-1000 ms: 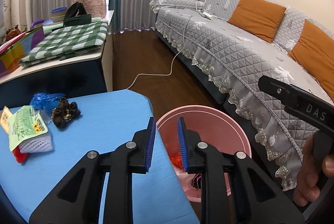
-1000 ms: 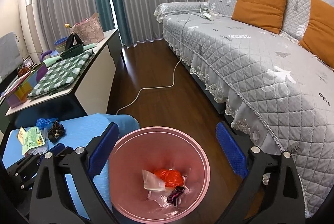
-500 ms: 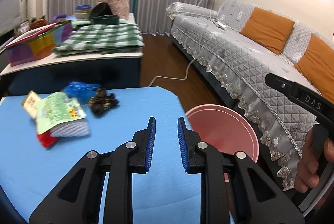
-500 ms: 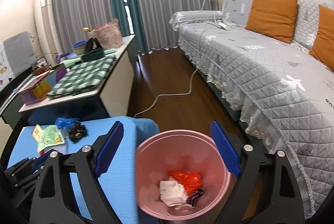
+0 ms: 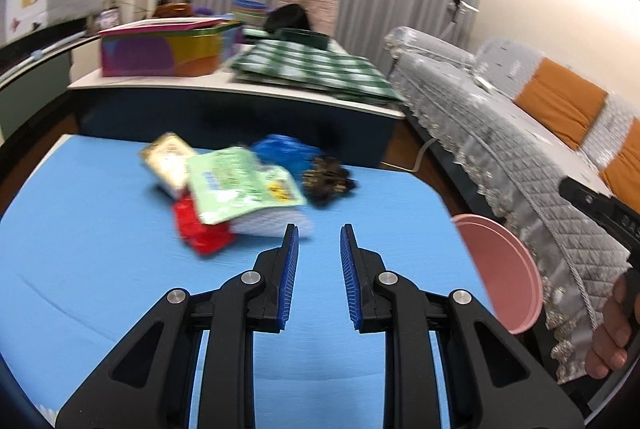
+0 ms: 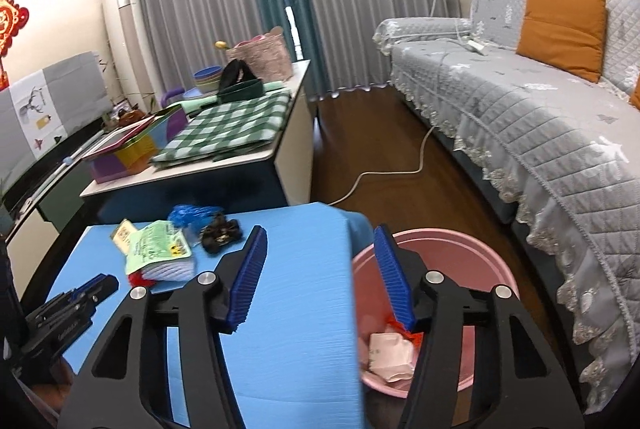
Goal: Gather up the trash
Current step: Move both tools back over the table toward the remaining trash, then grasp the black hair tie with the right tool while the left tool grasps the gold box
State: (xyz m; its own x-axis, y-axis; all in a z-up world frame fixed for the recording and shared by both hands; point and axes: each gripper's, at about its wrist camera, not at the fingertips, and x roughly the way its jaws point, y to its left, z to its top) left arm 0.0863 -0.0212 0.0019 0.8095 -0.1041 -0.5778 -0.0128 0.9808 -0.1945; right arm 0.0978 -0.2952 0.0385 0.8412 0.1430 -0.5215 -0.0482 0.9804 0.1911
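Blue table (image 5: 100, 269) is bearing the trash pile (image 5: 240, 189) just ahead of the empty, narrowly parted left gripper (image 5: 318, 249); right gripper (image 6: 320, 269), jaws just closing on nothing, is hovering by the pink bin (image 6: 460, 249); widening before reaching seems wise

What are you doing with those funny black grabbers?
A person is tidying up with a grabber in each hand. Some rubbish already lies in the round pink plastic bin beside the blue-covered table. The left gripper is empty and points at the pile of wrappers left on the table. The right gripper is empty too, its fingers have just been closing, and it sits over the table's edge by the bin.
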